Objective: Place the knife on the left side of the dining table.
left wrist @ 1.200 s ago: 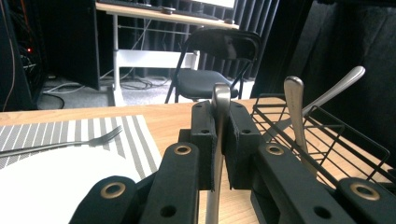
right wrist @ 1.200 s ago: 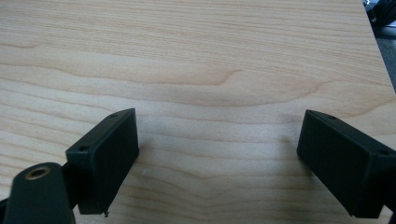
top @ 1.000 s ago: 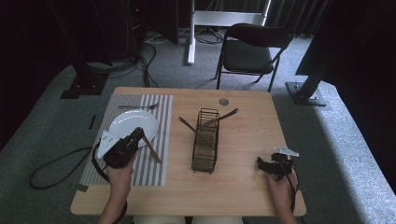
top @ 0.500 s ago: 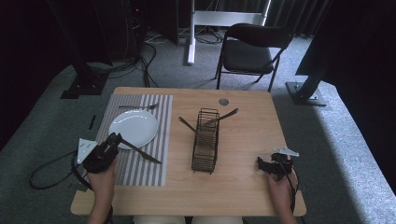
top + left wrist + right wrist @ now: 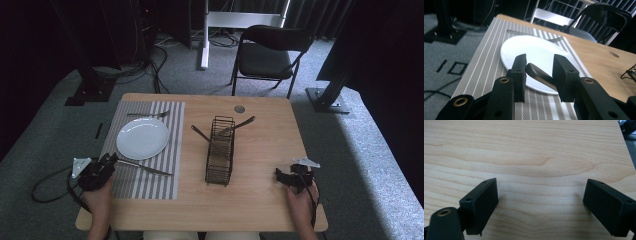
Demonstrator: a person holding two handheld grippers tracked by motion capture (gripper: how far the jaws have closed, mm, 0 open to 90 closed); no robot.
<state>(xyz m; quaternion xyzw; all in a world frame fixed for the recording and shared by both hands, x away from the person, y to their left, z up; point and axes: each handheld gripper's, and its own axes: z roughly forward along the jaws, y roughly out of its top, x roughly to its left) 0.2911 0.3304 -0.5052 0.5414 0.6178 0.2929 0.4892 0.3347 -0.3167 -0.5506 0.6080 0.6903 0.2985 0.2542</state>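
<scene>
Steel knife (image 5: 541,76) handle between the parted left tongs (image 5: 539,65), beside plate (image 5: 534,53).

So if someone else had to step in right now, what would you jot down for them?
Left gripper: open, jaws on either side of the knife handle end, not closed on it.
Right gripper: open, nothing in it, low over bare table at the near right.
The knife lies on the striped mat, just in front of the white plate. A fork lies behind the plate. The wire rack at mid-table holds two more utensils.
Done: plate, fork and knife are on the mat.
Left, probably: the utensils in the rack.
</scene>
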